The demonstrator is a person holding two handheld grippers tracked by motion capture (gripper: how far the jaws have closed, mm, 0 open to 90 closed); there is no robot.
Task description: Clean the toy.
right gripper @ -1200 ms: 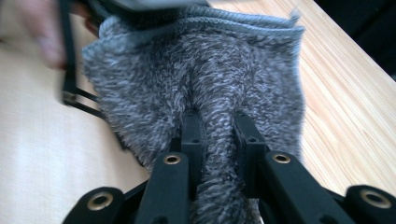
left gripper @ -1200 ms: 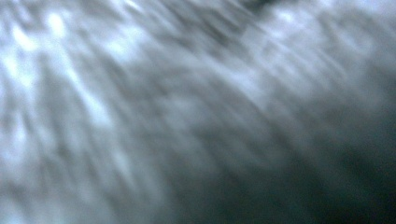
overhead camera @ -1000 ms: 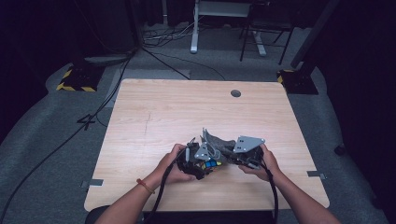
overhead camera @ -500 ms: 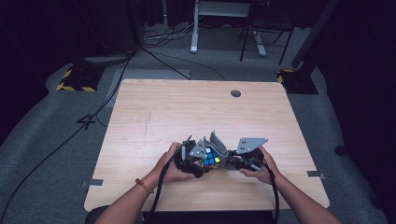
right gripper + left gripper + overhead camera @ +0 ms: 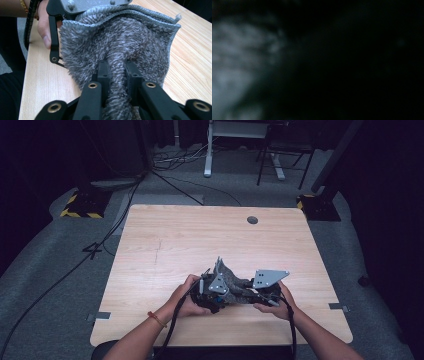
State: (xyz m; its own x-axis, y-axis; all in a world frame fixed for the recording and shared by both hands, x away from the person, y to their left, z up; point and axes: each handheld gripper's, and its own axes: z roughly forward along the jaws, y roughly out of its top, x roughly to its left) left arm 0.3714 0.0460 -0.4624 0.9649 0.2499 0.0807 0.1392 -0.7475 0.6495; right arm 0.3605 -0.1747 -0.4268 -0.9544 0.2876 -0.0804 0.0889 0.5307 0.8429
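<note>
A grey fuzzy cloth (image 5: 234,284) is bunched between the two grippers near the table's front edge. My right gripper (image 5: 117,68) is shut on a twisted fold of the cloth (image 5: 120,37), which fans out beyond the jaws onto the wood. My left gripper (image 5: 212,294) sits at the cloth's other end, and the hemmed edge runs in under its grey plate (image 5: 92,3), so its jaws are hidden. The left gripper view is dark, with a blurred pale grey patch (image 5: 237,62) right against the lens. A hand (image 5: 45,27) holds the left gripper.
The light wooden table (image 5: 200,240) has a round cable hole (image 5: 252,220) at the back right. Cables trail from both grippers toward the front edge. Grey carpet, desk legs and floor cables lie beyond the table.
Both hands stay in about the same place. The bunched cloth between the grippers has shifted slightly.
</note>
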